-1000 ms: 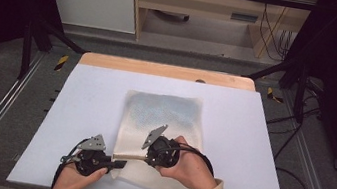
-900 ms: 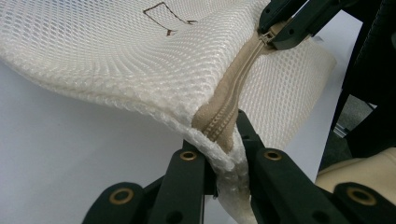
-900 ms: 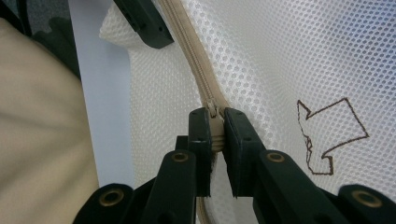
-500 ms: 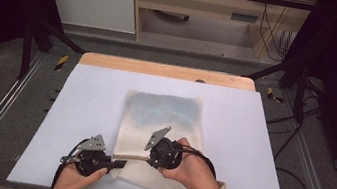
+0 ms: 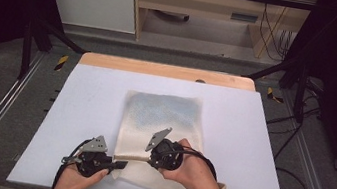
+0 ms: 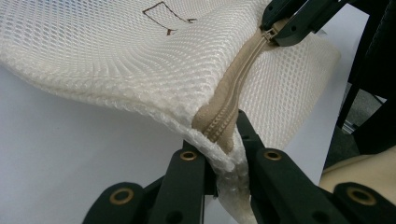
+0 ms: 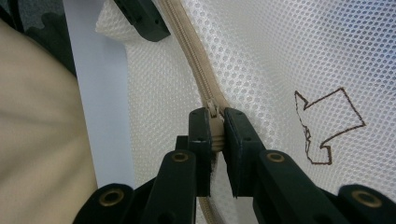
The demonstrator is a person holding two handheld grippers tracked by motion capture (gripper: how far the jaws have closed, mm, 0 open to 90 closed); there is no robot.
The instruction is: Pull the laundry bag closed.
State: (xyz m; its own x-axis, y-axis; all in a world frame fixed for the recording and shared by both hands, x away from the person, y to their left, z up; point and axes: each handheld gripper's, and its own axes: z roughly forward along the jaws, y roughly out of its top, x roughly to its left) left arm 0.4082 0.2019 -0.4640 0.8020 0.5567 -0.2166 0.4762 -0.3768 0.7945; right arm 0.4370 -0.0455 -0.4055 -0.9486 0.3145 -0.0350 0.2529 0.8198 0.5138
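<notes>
A white mesh zip bag point(image 5: 163, 116) lies flat in the middle of the table, its near edge lifted between my two grippers. My left gripper point(image 5: 118, 164) is shut on the bag's near corner, at the end of the beige zipper point(image 6: 233, 84); the jaws point(image 6: 226, 144) pinch mesh and zipper tape together. My right gripper point(image 5: 146, 159) is shut on the zipper pull point(image 7: 214, 109), with its fingertips point(image 7: 215, 126) clamped around it. In the left gripper view the right gripper point(image 6: 292, 21) holds the slider a short way up the zipper. A brown arrow outline point(image 7: 327, 126) is drawn on the mesh.
The white table top point(image 5: 79, 101) extends on all sides of the bag, with a wooden strip point(image 5: 160, 69) at its far edge. A cream sleeve point(image 7: 37, 140) is close on the right gripper's left. Black frame posts point(image 5: 30, 38) stand at the table's far corners.
</notes>
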